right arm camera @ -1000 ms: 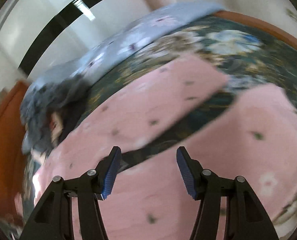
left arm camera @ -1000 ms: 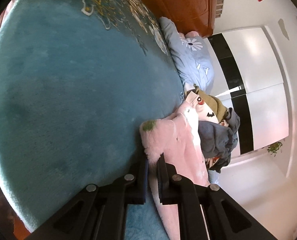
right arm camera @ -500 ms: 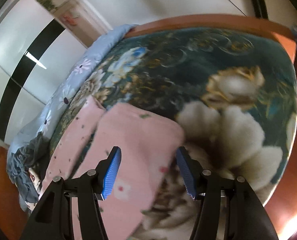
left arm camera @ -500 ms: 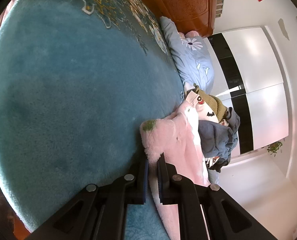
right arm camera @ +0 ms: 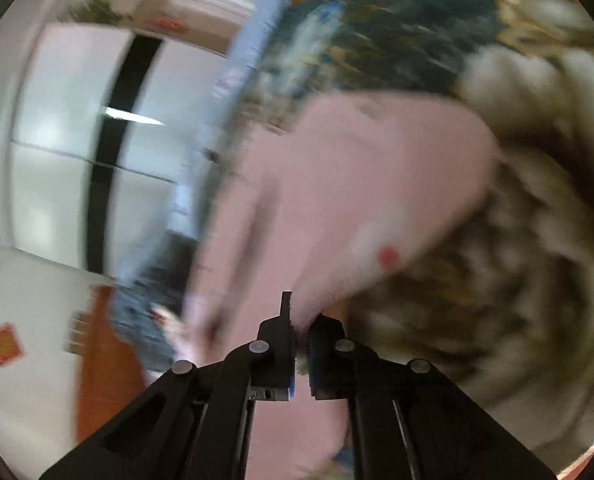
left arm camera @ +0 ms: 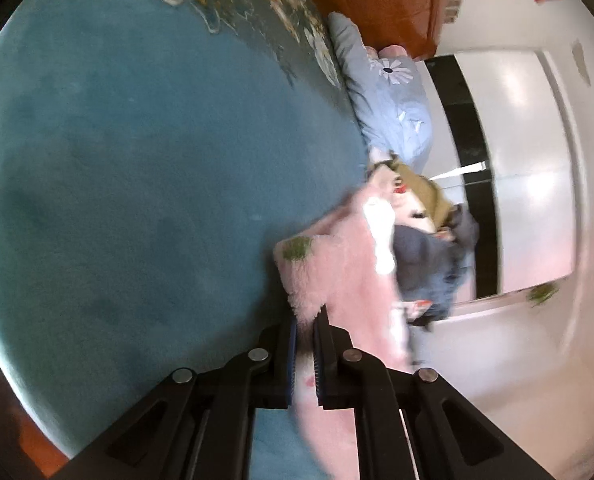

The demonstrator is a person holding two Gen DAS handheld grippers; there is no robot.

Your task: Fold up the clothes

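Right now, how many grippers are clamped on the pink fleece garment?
2: left gripper pinches the fluffy pink fleece garment by its edge; right gripper is closed on another blurred edge.

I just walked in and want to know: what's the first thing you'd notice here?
The fluffy pink garment stands out, lying on the teal floral blanket with both tools pinching its edge: the left tool and the right tool. Beyond it sits a pile of dark clothes by a blue flowered pillow.
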